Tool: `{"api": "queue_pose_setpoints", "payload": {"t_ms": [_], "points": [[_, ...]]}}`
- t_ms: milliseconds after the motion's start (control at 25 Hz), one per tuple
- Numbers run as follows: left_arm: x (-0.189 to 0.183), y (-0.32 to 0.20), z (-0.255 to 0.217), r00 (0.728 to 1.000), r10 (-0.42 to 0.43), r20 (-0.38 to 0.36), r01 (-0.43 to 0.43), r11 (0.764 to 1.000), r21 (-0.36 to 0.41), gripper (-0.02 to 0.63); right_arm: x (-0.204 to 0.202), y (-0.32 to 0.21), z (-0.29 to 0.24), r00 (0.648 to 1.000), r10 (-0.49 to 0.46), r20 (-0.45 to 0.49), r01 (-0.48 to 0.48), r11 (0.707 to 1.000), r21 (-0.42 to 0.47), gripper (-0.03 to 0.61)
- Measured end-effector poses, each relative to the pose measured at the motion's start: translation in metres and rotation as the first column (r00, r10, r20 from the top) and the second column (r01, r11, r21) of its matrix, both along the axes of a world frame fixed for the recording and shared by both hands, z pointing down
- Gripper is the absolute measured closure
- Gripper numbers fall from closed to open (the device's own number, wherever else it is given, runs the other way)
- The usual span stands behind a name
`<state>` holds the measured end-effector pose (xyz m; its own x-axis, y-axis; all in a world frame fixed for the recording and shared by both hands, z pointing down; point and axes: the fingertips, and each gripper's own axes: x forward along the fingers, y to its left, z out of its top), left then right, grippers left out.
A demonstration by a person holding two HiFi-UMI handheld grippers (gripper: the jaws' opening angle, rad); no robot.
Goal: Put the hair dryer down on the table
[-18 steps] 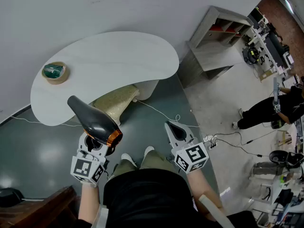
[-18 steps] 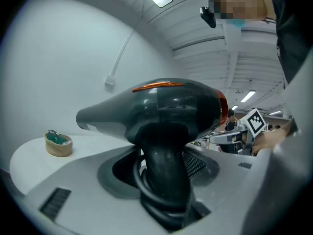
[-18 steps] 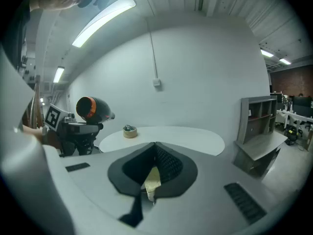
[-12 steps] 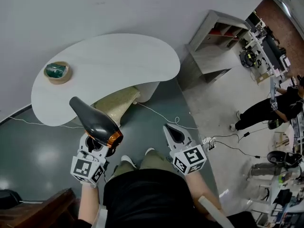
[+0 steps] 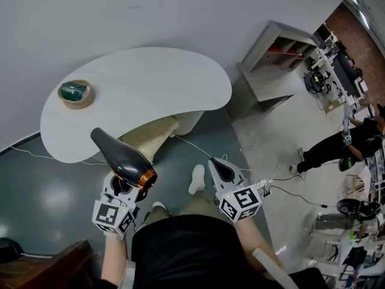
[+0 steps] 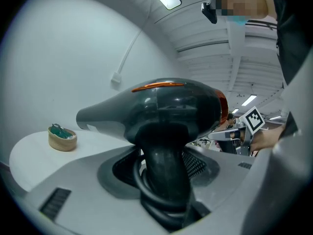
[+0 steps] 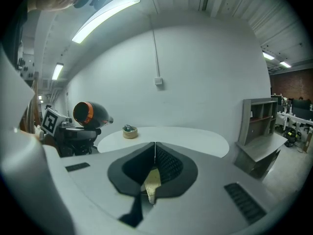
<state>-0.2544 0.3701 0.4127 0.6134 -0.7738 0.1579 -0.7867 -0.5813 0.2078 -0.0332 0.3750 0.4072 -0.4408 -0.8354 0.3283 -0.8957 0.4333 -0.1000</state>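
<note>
My left gripper [image 5: 122, 186] clamps the dryer [image 5: 119, 157] by its handle, holding it in the air near the table [image 5: 162, 83], nozzle toward it. My right gripper [image 5: 220, 168] is closed, empty.

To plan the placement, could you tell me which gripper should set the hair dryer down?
Left. The left gripper clamps the hair dryer by its handle, close to the table; the right gripper is shut and empty.
</note>
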Motion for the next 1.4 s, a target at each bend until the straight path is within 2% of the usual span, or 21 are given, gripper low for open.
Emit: {"api": "queue_pose_setpoints", "payload": {"t_ms": [240,400,720,1000,1200,1400], "points": [[0.011,-0.033,0.012,0.998,-0.067,0.002,0.067,0.998,-0.007,0.374,0.017,-0.046,0.013,0.998,-0.058,-0.012,0.058,0.998,0.005,0.563],[0.033,-0.069,0.012,0.995,-0.094,0.040,0.093,0.996,0.012,0.374,0.038,-0.093,0.018,0.992,-0.115,-0.042,0.116,0.993,0.020,0.562],[0.087,-0.139,-0.002,0.978,-0.203,0.046,0.204,0.979,-0.009,0.374,0.093,-0.182,0.018,0.977,-0.212,0.021,0.212,0.977,0.003,0.561],[0.138,-0.184,-0.009,0.958,-0.278,0.073,0.280,0.960,-0.011,0.374,0.139,-0.239,0.014,0.958,-0.281,0.054,0.281,0.960,0.016,0.561],[0.177,-0.208,-0.010,0.951,-0.292,0.097,0.293,0.956,0.005,0.374,0.171,-0.268,0.014,0.950,-0.302,0.082,0.301,0.953,0.026,0.561],[0.205,-0.224,-0.013,0.954,-0.268,0.133,0.271,0.963,0.000,0.374,0.194,-0.284,0.016,0.954,-0.270,0.130,0.270,0.963,0.019,0.561]]}}
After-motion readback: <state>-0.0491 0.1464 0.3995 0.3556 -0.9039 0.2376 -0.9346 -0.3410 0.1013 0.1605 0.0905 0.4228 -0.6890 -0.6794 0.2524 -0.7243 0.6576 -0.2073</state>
